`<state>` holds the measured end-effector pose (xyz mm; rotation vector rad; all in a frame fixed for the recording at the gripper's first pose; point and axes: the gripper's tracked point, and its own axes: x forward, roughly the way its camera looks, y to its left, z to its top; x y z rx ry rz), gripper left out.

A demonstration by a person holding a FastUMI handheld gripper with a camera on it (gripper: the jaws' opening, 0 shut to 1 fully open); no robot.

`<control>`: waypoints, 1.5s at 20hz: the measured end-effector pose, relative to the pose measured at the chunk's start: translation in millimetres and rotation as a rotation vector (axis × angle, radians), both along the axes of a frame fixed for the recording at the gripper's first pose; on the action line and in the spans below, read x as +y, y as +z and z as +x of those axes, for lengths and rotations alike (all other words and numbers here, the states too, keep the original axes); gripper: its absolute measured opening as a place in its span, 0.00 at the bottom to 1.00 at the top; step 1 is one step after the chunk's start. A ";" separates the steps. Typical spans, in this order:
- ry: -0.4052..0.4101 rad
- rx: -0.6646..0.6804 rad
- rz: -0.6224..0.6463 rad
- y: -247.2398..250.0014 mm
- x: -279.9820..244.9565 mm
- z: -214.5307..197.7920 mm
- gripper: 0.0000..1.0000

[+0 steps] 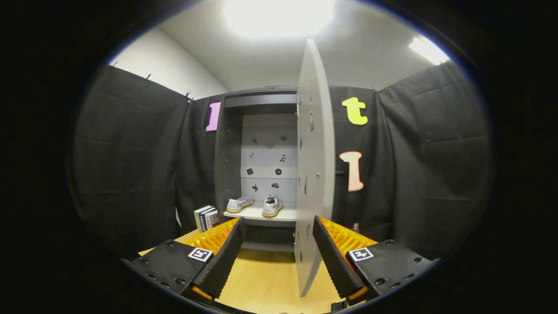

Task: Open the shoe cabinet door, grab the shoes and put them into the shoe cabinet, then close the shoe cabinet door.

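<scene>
Black cloth walls box in the booth, with a wooden tabletop (270, 279) under my rig. Biggest thing ahead is the shoe cabinet (261, 165), its door (314, 165) swung open edge-on toward me, lower edge sitting between my fingers. Both shoes (255, 205) are already on the shelf (257, 213) inside, side by side. Some books (205, 218) stand just left of the cabinet. My tongs (277, 257) are spread wide, pinching nothing. So I reckon I'm on the last step: get a finger behind that door and push it shut without clipping the hinge side.
</scene>
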<state>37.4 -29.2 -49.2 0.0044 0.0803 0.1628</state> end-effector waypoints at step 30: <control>-0.102 0.043 0.040 -0.3 -104.5 108.5 0.94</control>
